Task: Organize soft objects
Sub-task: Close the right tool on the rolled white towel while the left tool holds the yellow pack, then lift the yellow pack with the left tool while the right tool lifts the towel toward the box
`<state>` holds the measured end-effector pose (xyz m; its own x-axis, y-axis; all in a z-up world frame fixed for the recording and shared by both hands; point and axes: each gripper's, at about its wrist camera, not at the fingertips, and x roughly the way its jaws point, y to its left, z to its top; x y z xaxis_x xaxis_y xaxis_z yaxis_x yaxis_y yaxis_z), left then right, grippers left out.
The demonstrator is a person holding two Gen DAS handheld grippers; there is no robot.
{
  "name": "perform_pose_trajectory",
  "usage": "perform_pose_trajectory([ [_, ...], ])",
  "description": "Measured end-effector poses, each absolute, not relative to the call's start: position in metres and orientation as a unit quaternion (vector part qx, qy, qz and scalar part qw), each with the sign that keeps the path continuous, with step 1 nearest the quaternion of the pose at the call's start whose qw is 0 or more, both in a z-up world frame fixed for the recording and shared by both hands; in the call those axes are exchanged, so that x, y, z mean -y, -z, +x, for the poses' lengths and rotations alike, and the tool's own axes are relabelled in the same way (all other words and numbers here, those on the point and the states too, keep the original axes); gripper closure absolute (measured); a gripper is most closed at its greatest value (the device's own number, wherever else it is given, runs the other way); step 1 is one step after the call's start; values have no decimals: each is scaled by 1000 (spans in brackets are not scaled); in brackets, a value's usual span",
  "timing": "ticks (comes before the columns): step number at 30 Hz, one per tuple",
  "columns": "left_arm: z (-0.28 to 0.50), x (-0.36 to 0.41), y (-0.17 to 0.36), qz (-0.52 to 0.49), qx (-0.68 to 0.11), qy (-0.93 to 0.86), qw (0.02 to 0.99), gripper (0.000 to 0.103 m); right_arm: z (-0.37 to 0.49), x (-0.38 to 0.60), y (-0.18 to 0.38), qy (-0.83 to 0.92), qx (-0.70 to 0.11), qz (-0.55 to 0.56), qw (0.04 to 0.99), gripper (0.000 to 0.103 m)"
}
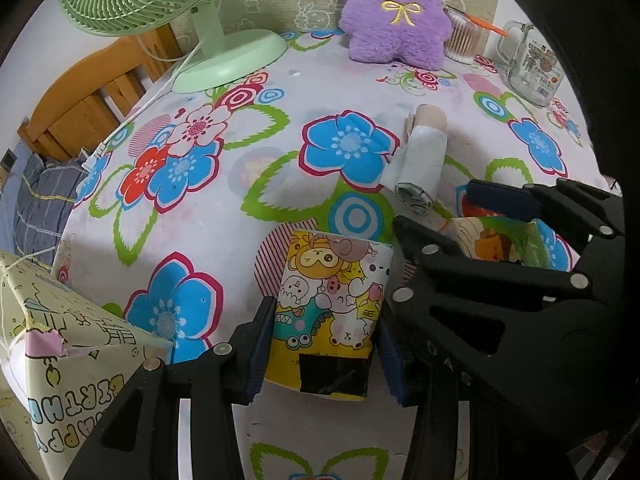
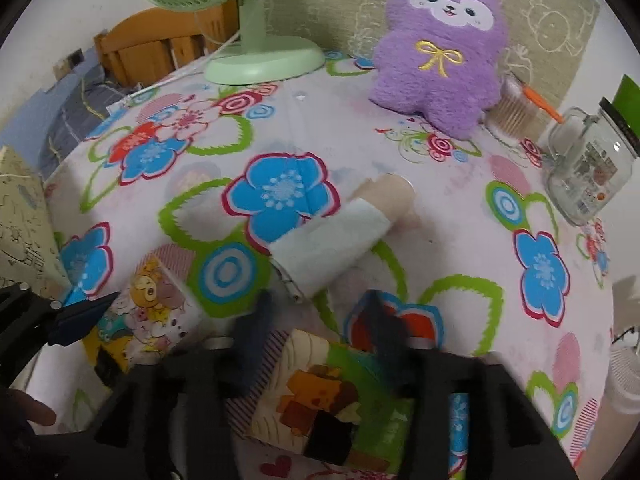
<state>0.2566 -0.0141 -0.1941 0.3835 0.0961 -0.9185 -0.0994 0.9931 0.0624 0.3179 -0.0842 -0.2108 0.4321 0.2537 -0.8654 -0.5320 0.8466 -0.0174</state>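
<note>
Two tongs over soft packs on a flowered desk

Left wrist view: the left tongs [image 1: 324, 344] are clamped on a yellow cartoon-print pack [image 1: 330, 312], its sides pressed by both blue pads, on the flowered desk [image 1: 224, 208]; a paper-wrapped roll [image 1: 422, 156] lies beyond, a purple plush [image 1: 394, 16] at the far edge. Right wrist view: the right tongs [image 2: 320, 320], blurred, straddle a green and beige pack [image 2: 320, 396] with jaws apart, not pressing it; the roll [image 2: 340, 236] lies just ahead.

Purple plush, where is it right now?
The purple plush sits upright at the table's far edge against the wall, between the green fan and the cotton-swab box.
</note>
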Motion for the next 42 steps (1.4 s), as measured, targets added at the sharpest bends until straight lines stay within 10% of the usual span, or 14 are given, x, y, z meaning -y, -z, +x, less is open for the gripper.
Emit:
perform_pose_trajectory([
  [22,263,-16,192,-50,-545,-100,831,54,337,59,217,-227,-473,-120,843,29],
  [33,266,-19,192,-57,-544,-98,831,54,338,56,214,-222,-473,-118,844,75],
  [42,263,-17,188,-52,-539,-92,836,56,334,59,210,-226,-472,-110,845,78],
])
